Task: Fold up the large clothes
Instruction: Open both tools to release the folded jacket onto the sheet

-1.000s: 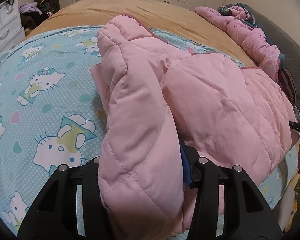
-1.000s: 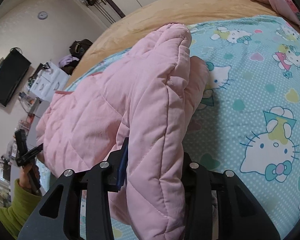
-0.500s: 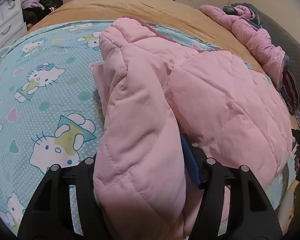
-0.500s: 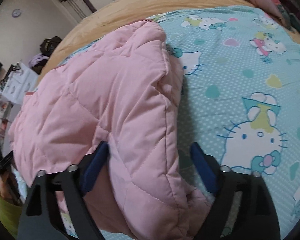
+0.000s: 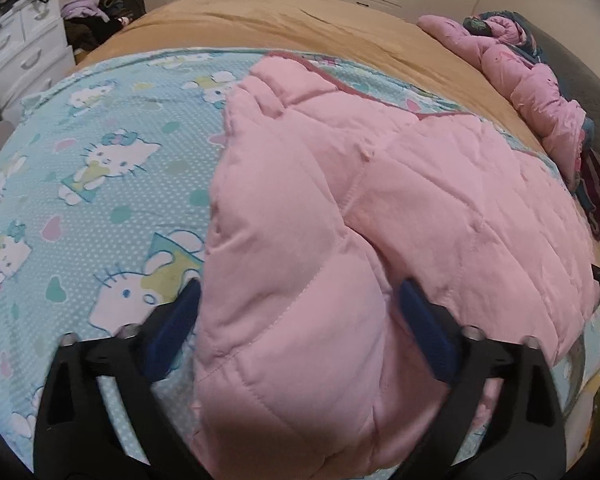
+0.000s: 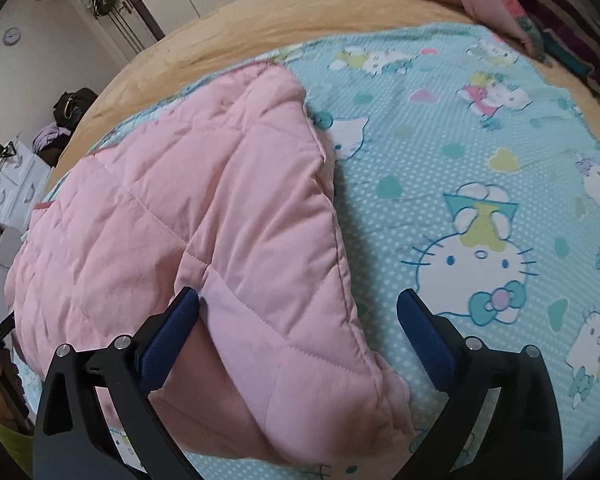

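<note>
Left wrist view: the fold is being let go; the left gripper (image 5: 300, 320) is spread wide, its jaws having just been opening, and the jacket (image 5: 340, 220) lies between the blue pads (image 5: 428, 332) without being pinched; the left pad stands clear of the cloth, the right pad is just beside it, contact not to be told; the jacket is laid folded on the sheet (image 5: 100, 160), toward the right of the bed, a bulky fold running from the near edge to the far; the gripper is pitched steeply down over the near end of that fold; a second pink garment (image 5: 532, 80) is seen far right, well apart.

Right wrist view: the right gripper (image 6: 298, 320) is likewise opened to its widest, jaws just having been parted; the jacket's near corner (image 6: 280, 300) sits between the pads, nothing gripped; the right pad hangs over bare sheet (image 6: 460, 160); the tool is tilted steeply down.

The step is judged to be the release after a fold; next, both grippers would have to be drawn back clear of the cloth, and a fresh edge taken for a further fold or the bundle smoothed.
</note>
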